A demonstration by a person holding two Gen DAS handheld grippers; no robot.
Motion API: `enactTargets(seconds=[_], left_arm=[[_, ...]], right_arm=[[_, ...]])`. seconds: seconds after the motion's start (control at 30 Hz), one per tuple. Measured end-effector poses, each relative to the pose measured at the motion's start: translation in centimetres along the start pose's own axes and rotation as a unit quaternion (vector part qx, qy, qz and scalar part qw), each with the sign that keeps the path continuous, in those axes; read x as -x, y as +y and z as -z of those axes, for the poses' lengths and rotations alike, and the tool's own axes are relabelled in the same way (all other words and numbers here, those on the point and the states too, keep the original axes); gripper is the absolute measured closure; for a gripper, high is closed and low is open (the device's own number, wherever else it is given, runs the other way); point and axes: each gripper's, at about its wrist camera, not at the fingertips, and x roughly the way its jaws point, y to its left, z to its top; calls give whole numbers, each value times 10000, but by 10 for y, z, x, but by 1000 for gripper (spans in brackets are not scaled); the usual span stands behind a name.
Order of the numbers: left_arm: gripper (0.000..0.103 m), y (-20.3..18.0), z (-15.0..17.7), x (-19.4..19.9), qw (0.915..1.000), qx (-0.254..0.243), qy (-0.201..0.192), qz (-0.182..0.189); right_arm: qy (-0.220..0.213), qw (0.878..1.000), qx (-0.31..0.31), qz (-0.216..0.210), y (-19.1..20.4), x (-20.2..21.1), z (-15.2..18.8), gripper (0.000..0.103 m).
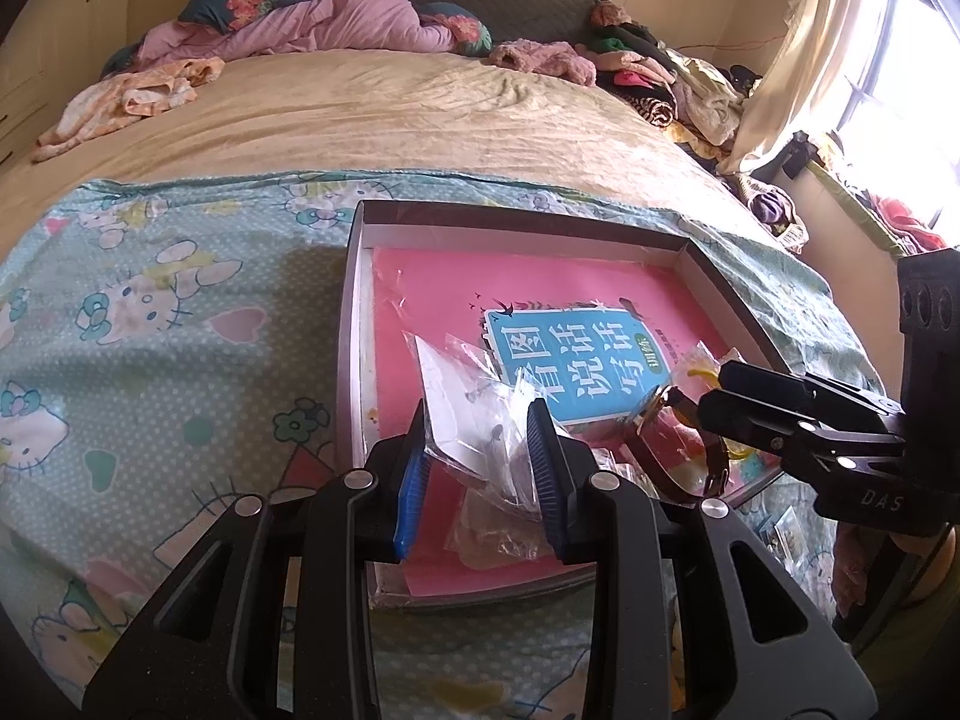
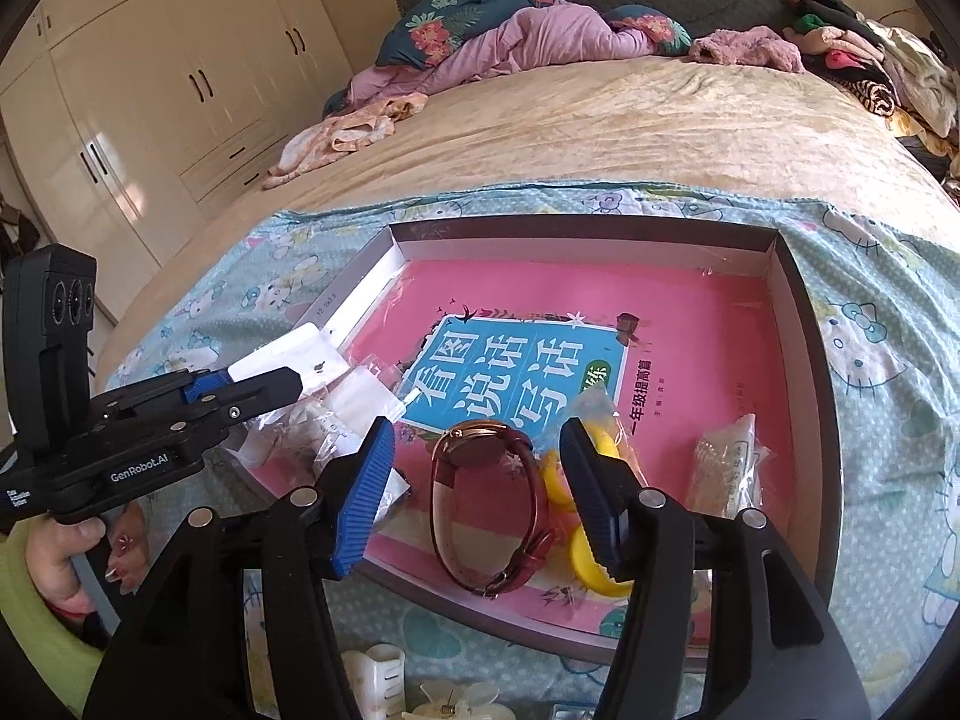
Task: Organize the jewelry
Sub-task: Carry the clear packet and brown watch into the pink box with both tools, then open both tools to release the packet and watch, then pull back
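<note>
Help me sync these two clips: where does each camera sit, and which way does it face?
Left wrist: on the left gripper, looking down at the tray; its pads clamp plastic bags; the right gripper enters from the right.
Right wrist: on the right gripper, jaws open around the watch; the left gripper and a hand show on the left.
Shared: tray, pink book, watch, bed.

Daylight glares through the window (image 1: 900, 90); fisheye edges bend.

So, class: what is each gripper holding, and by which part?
Left gripper pinches the clear packet with white card by one edge. Right gripper holds nothing; the watch lies between its open jaws.
</note>
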Motion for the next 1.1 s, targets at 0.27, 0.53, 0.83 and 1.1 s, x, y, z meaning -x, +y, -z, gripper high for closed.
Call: enactTargets(seconds=[0.27,0.53,0.83,1.1], left_arm=[[68,0,1,1,10000,24,-5,-6],[57,0,-1,13,9999,37,-108,-71],[40,-6,-4,34,9995,22,-292,-115],[20,-15,-5,61,9985,38,-527,-118]], right_arm=[[-254,9996,-155,-4,-5,29,3,31],[-421,9987,-290,-13,-9,50,8,28],[-608,9975,-366,12,-13,74,13,24],[-831,9960,-334,12,-10,97,15,17]])
